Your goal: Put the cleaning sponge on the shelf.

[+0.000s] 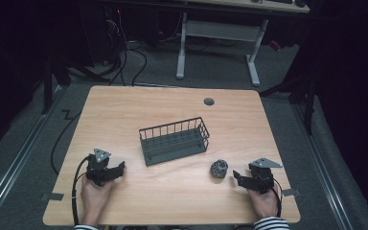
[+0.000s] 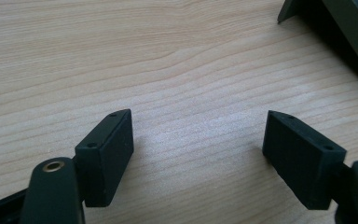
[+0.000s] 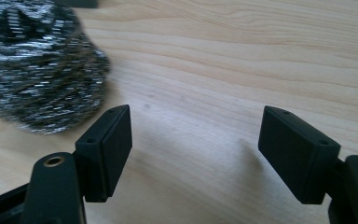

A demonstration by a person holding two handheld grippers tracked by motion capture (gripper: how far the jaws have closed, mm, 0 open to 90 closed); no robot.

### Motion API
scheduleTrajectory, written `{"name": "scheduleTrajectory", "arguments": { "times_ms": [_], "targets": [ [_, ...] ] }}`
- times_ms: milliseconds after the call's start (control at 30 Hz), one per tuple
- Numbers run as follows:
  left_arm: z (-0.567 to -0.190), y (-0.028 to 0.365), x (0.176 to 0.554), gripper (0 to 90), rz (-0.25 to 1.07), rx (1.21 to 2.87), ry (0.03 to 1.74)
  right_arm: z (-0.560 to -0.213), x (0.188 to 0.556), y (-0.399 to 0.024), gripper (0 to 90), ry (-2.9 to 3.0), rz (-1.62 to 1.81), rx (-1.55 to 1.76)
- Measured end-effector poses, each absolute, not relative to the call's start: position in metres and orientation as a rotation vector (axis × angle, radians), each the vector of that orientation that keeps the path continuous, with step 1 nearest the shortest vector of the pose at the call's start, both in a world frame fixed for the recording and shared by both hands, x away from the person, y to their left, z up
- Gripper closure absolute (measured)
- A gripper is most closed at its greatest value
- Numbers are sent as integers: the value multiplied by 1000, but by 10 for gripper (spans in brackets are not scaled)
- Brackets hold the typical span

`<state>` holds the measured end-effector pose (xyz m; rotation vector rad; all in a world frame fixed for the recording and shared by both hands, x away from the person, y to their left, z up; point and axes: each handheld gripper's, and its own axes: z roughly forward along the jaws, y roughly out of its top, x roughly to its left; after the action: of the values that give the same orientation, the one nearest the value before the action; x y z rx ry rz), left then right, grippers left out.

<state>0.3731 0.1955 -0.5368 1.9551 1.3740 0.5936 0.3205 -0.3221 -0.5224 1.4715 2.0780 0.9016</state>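
Note:
A dark wire basket (image 1: 174, 140) stands empty near the middle of the wooden table (image 1: 124, 110). A steel wool scouring ball (image 1: 219, 168) lies on the table to the basket's front right. My right gripper (image 1: 237, 178) rests on the table just right of the ball, open, nothing between its jaws; in the right gripper view the ball (image 3: 39, 70) sits beyond and left of the gripper (image 3: 196, 121). My left gripper (image 1: 120, 168) rests near the front left, open and empty. In the left gripper view it (image 2: 198, 123) faces bare wood, with the basket's corner (image 2: 340, 28) at the upper right.
A round grey grommet (image 1: 209, 101) sits in the table near its far edge. Behind the table stands another desk's white frame (image 1: 218, 33), with cables on the floor (image 1: 124, 62). A cable (image 1: 76, 182) trails from the left gripper.

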Motion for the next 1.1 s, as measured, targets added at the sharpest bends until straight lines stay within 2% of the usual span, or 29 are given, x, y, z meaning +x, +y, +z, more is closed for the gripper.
{"name": "scheduleTrajectory", "arguments": {
  "times_ms": [500,800,1100],
  "targets": [
    [-537,195,373,247,591,1959,1369,-512,296,-293,240,2188,969,1344],
    [-537,195,373,245,591,1958,1366,-505,308,-272,221,2230,988,1289],
    [-537,195,373,244,591,1958,1366,-512,326,-261,207,2261,956,1317]
  ]
}}
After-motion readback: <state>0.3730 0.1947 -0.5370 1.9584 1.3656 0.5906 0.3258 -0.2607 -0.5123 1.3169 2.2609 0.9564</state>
